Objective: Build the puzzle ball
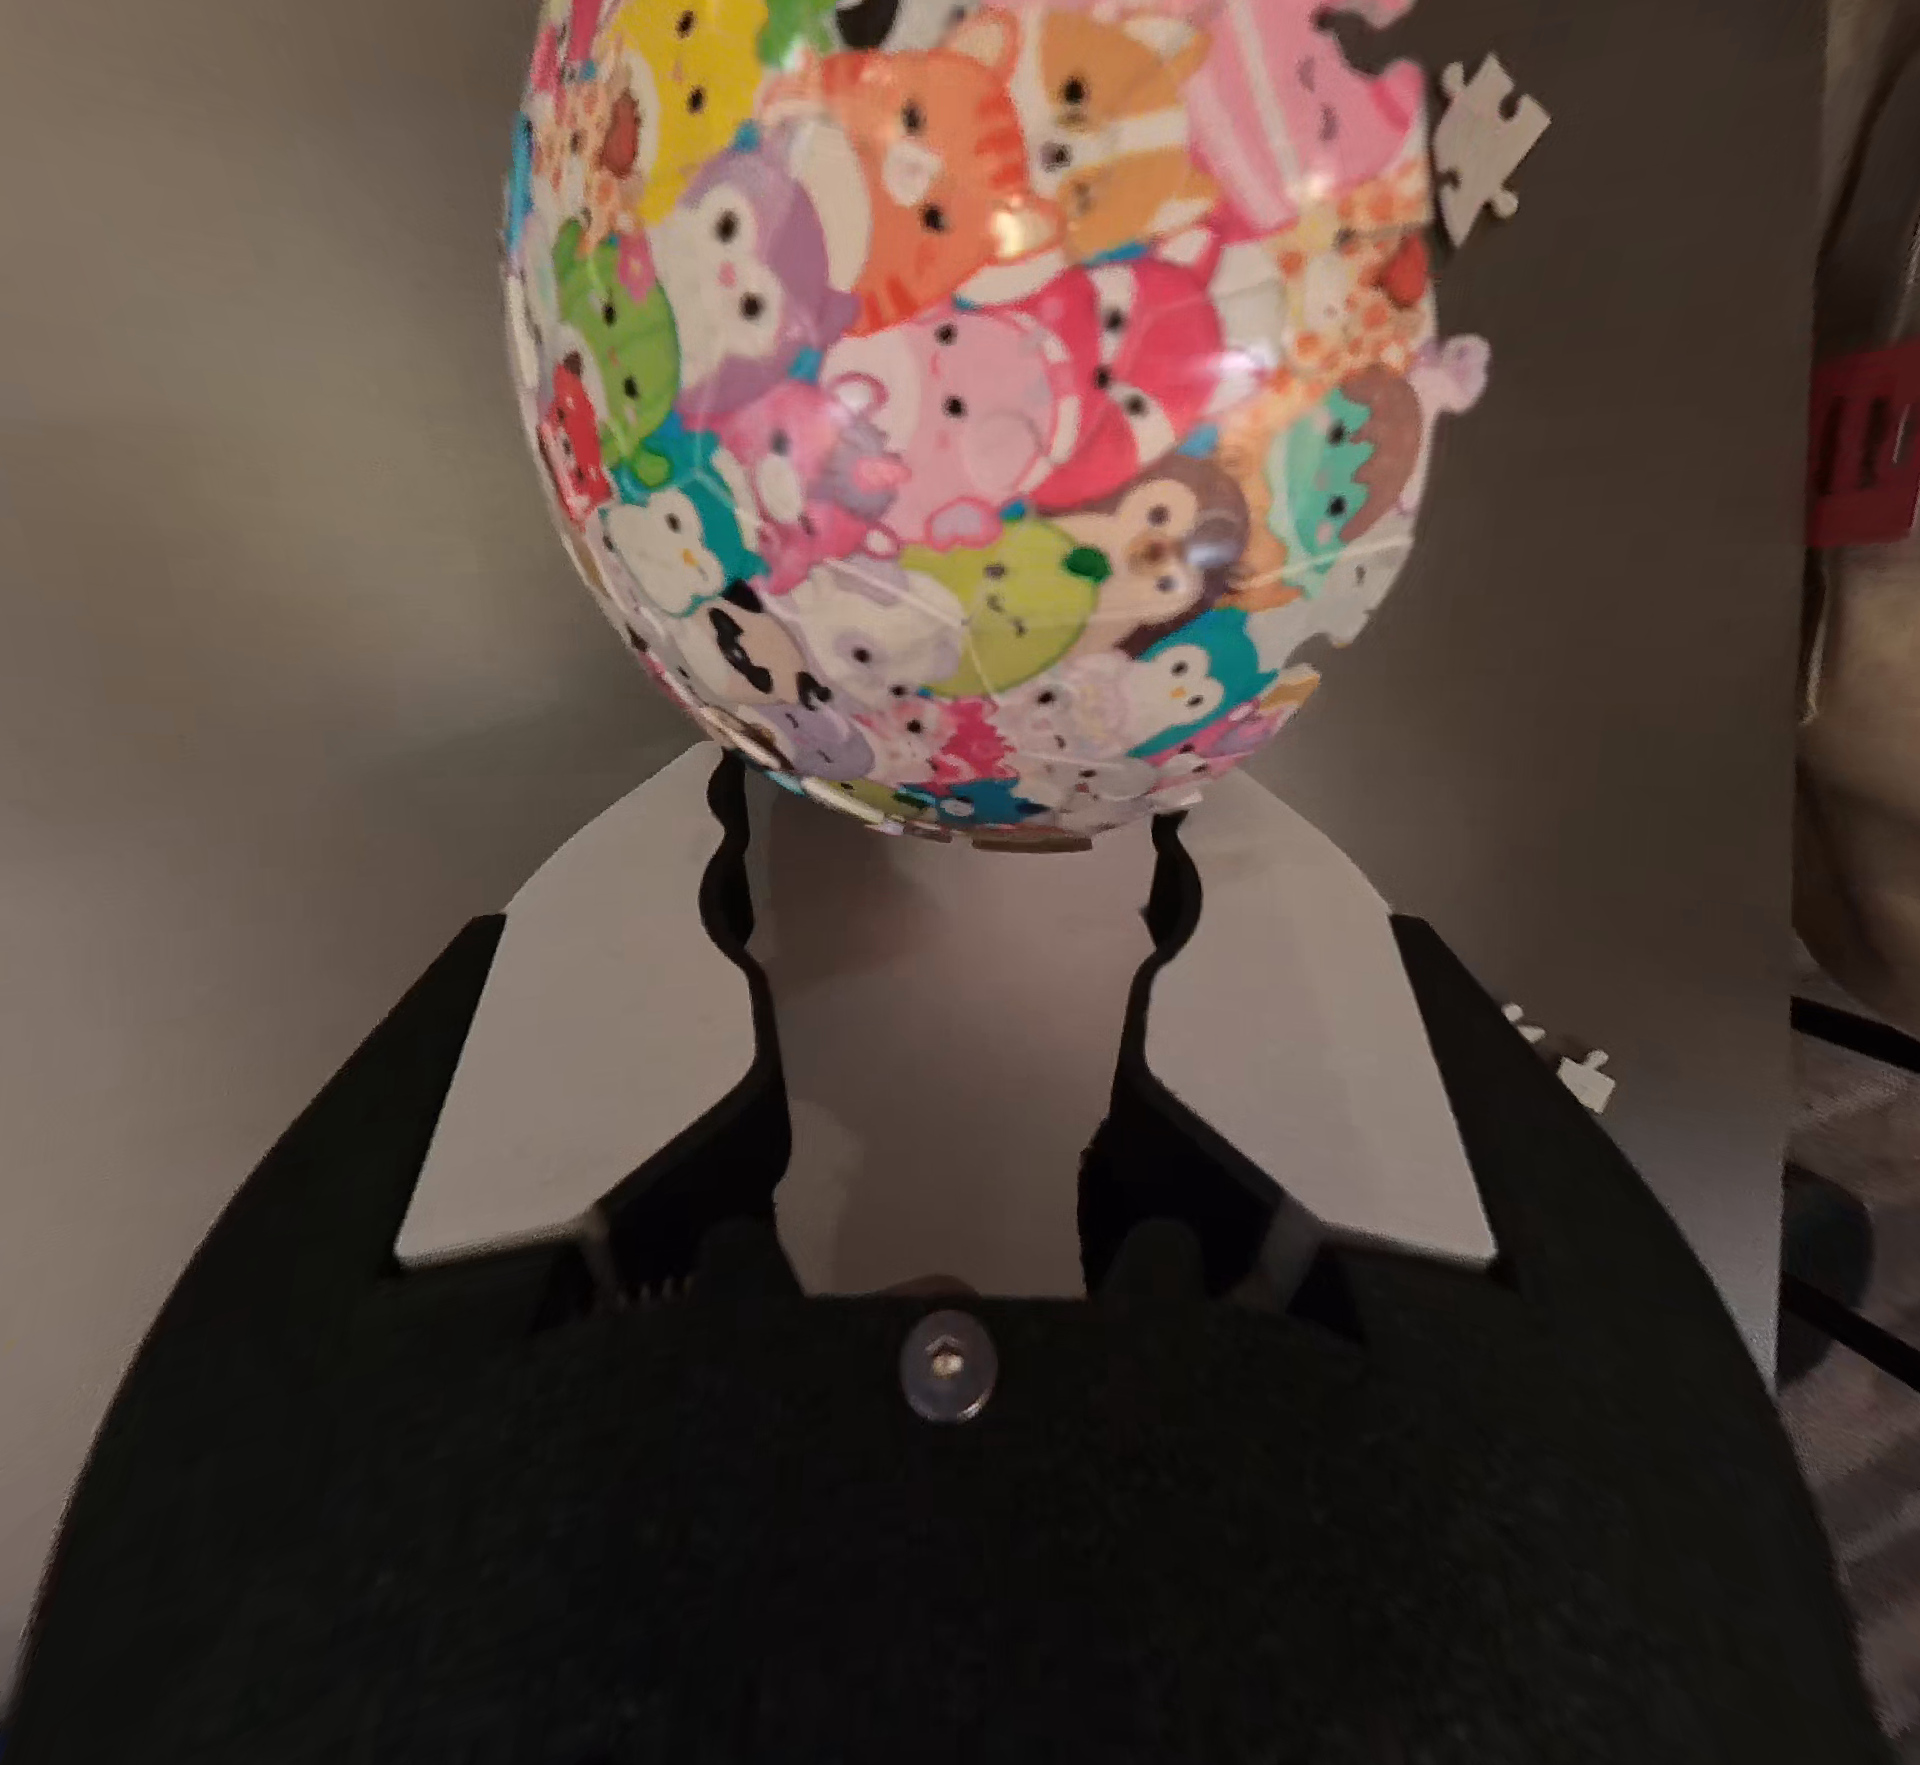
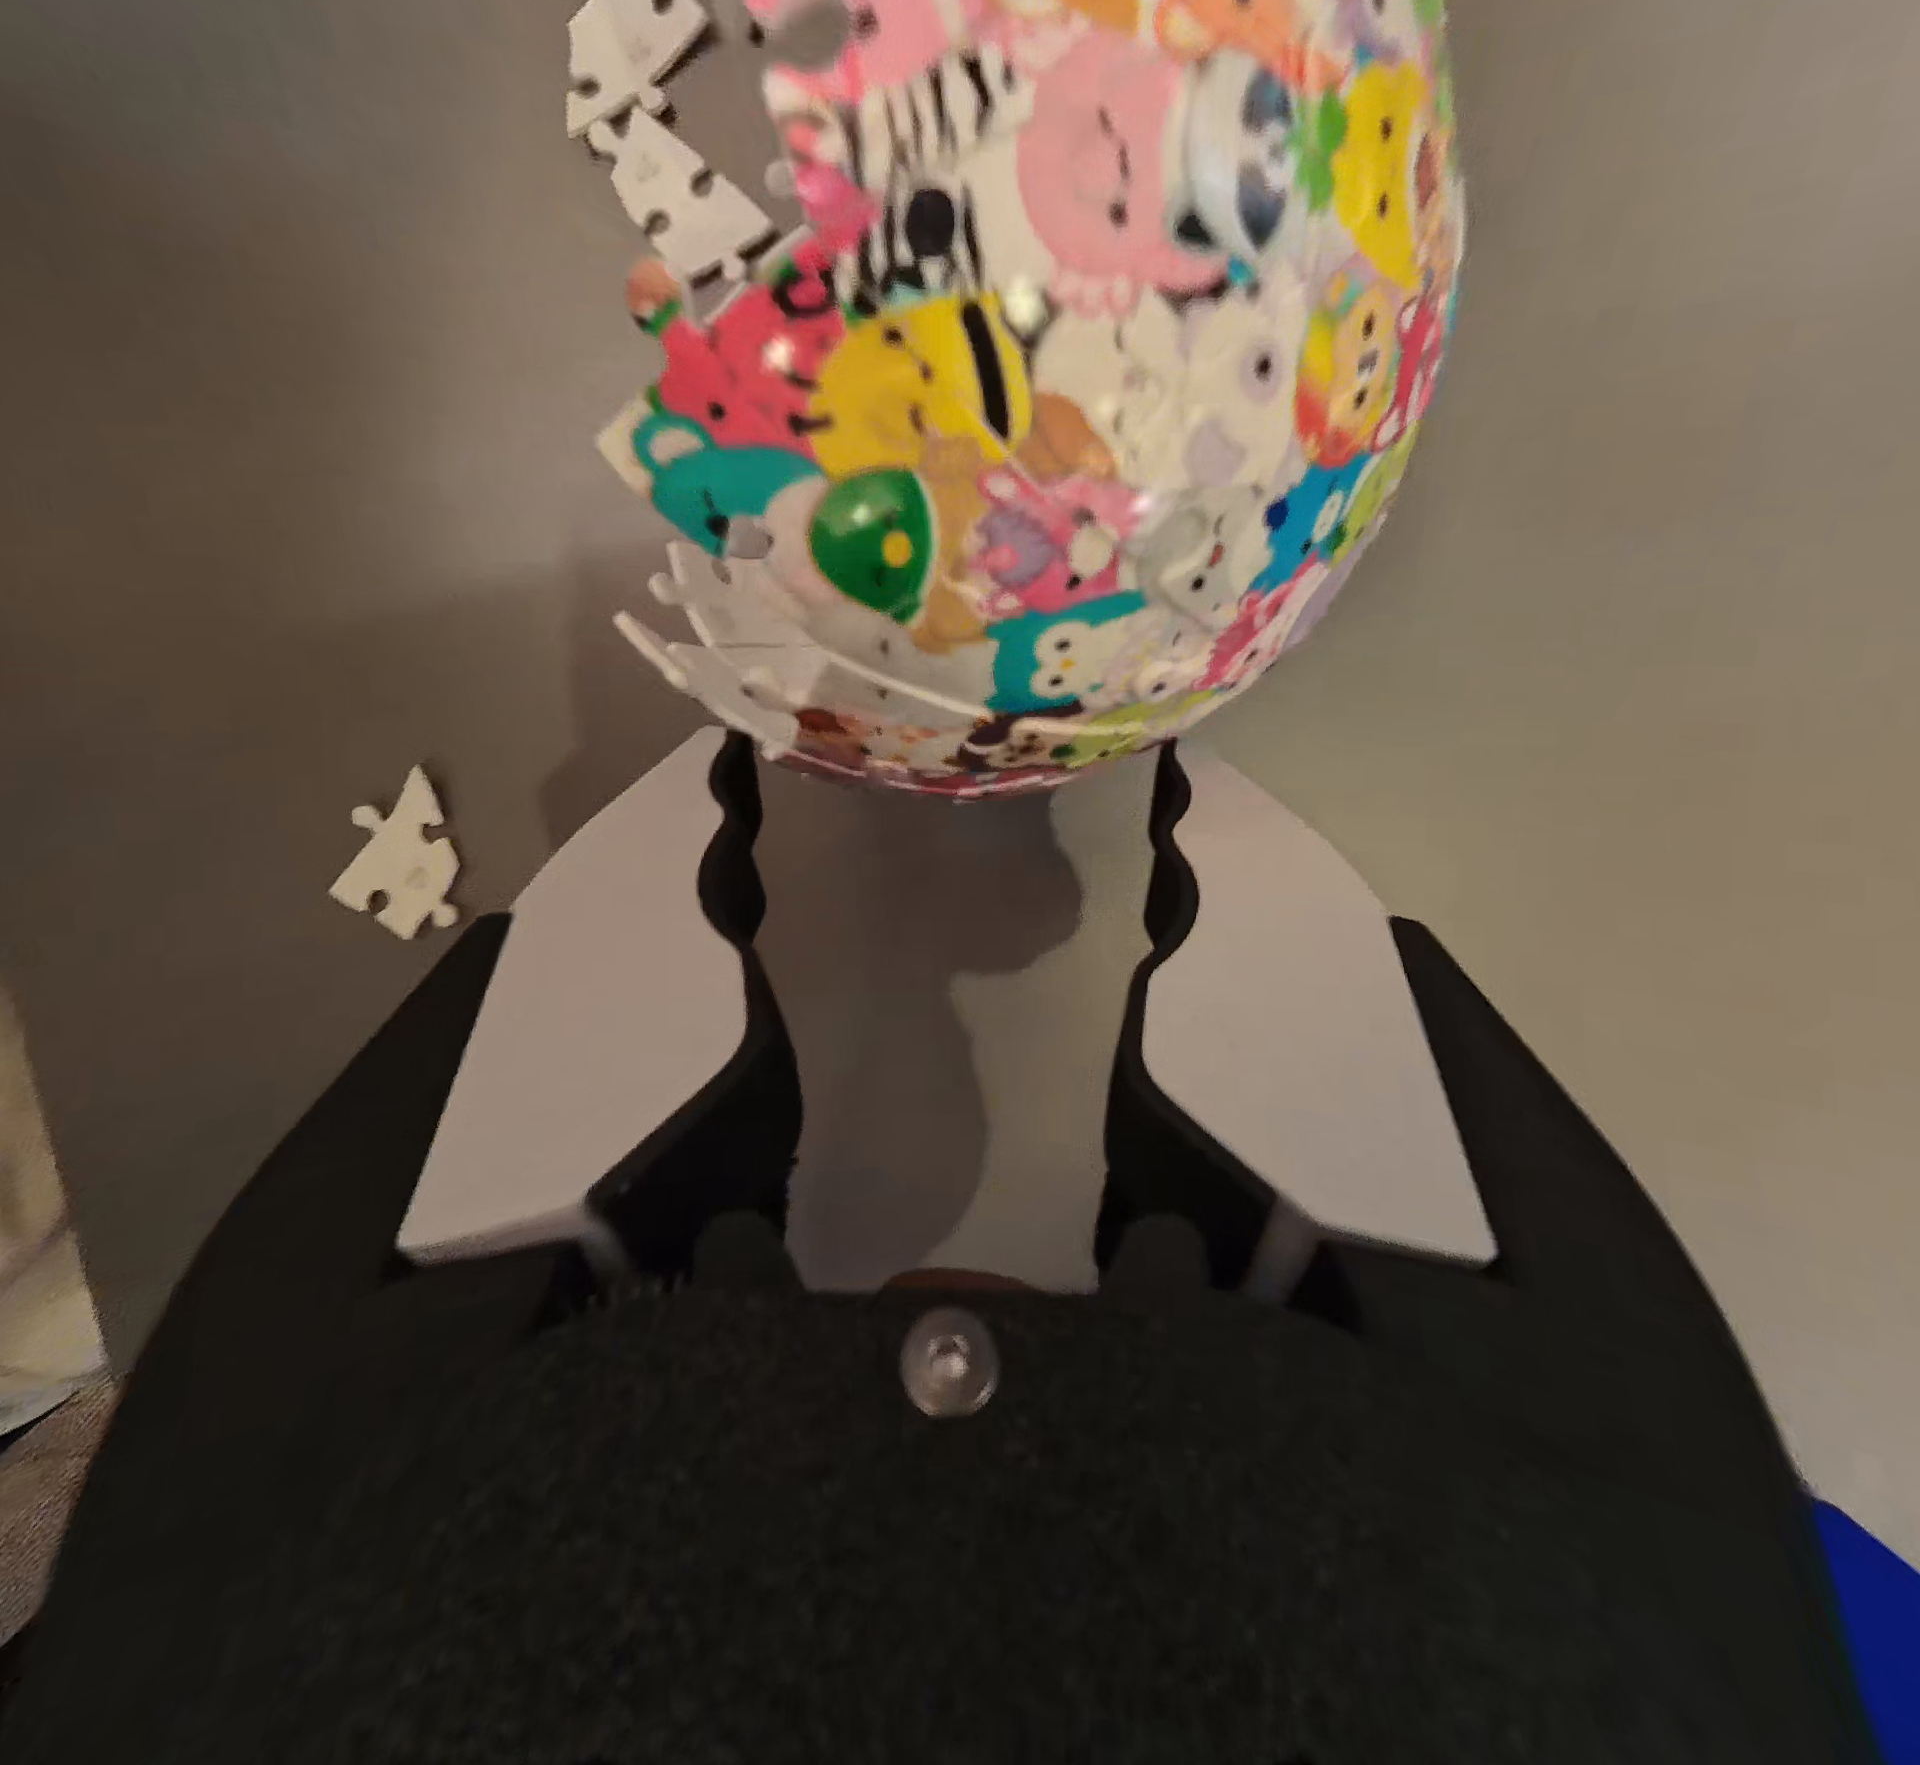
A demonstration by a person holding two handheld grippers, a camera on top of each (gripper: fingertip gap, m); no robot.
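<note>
Right between both sets of fingers sits the glossy cartoon-animal puzzle ball (image 1: 966, 344), cradled at its near edge. Left gripper (image 1: 948, 806) and right gripper (image 2: 954, 785) both look spread wide, probably steadying it so the loose white pieces (image 2: 634, 32) on the grey table (image 2: 260, 365) can go into the gap.

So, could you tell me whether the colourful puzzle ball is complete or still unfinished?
Unfinished: the colourful cartoon-print puzzle ball has a jagged open edge, and loose white jigsaw pieces lie beside it.

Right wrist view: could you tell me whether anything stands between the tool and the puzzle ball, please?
Nothing visible does. The right tool is open, its fingertips right at the ball's near edge with only bare table between. Loose pieces lie off to the left.
</note>
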